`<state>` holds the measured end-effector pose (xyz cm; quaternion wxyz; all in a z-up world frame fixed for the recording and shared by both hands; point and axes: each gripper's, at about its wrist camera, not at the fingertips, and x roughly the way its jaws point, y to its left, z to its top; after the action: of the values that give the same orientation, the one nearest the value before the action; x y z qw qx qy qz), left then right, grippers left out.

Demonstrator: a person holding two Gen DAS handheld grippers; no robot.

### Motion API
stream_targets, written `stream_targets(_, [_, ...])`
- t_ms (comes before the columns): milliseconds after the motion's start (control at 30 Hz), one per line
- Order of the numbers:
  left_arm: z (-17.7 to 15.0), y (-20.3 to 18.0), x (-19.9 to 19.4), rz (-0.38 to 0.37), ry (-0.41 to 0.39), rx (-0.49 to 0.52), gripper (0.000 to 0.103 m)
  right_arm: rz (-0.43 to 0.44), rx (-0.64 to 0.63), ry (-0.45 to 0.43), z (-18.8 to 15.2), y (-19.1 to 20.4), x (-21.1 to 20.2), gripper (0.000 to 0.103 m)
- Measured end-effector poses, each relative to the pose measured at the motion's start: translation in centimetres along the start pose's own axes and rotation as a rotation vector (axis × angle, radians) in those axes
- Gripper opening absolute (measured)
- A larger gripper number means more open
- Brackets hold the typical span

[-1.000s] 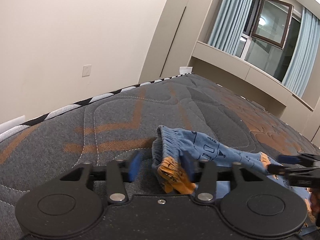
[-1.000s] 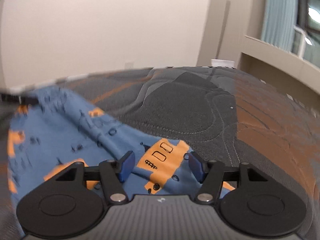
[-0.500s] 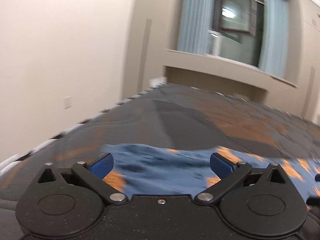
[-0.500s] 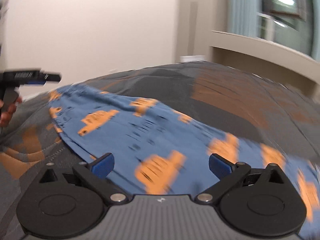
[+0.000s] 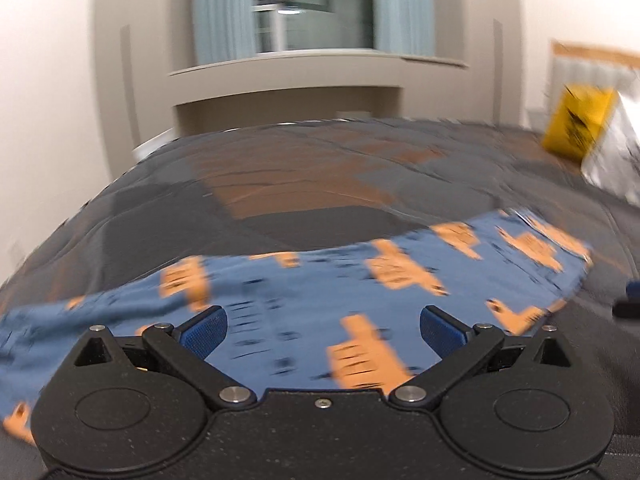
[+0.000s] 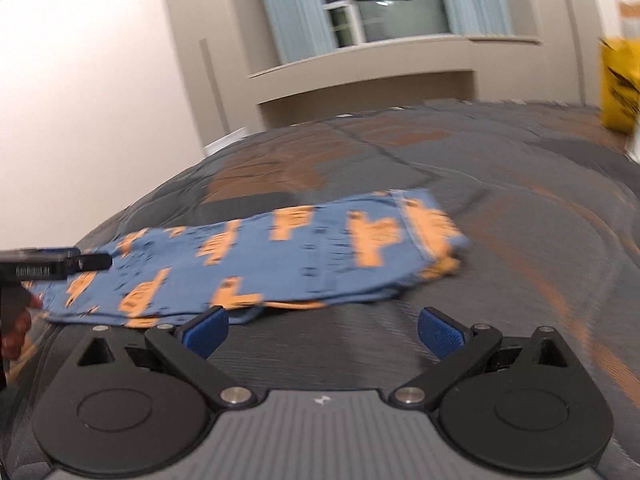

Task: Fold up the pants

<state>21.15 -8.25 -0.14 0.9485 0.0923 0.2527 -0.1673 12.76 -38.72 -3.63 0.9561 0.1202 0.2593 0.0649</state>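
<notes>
The pants [image 5: 312,300] are blue with orange print and lie flat in a long folded strip on the grey and orange quilted mattress [image 5: 320,168]. My left gripper [image 5: 323,330] is open and empty, just above the near edge of the strip. In the right wrist view the pants [image 6: 280,256] lie ahead of my right gripper [image 6: 322,332], which is open and empty over bare mattress [image 6: 500,220]. The left gripper shows there at the left edge [image 6: 52,264], by the strip's left end. Both views are motion-blurred.
A yellow bag [image 5: 576,120] and a pale crinkled bag [image 5: 616,160] sit at the mattress's far right. A window ledge [image 5: 288,68] and curtains stand beyond the far edge. A wall runs along the left side.
Both grippers have let go of the pants and opened wide. The pants went from bunched and held to lying flat in a strip. Both cameras have swung right and pulled back.
</notes>
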Motion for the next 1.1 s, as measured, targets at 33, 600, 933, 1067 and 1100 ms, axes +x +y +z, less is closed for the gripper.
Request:
stream_targets(33, [0.1,-1.0,0.3,-0.005,0.005,0.042,0.102,-0.006,0.03,0.002,0.1,-1.2,-0.3,0.103])
stream_targets(600, [4.3,-8.3,6.2,0.024,0.034,0.265,0.102,0.217,0.392,0.089,3.3,-8.5,4.5,0.102])
stream_targets(933, [3.1,-6.4,9.2,-0.001,0.109,0.176,0.102,0.107,0.581,-0.012,2.7,-9.6,4.4,0.09])
stream_targets(1067, [3.2,-5.5,9.1,-0.021,0.117,0.122,0.102,0.035,0.581,-0.04,2.7,-9.3,5.0,0.075])
stream_targets(1100, [3.2,-5.3,9.0,-0.029,0.121,0.101,0.102,0.027,0.588,-0.047,2.6,-9.2,5.1,0.074])
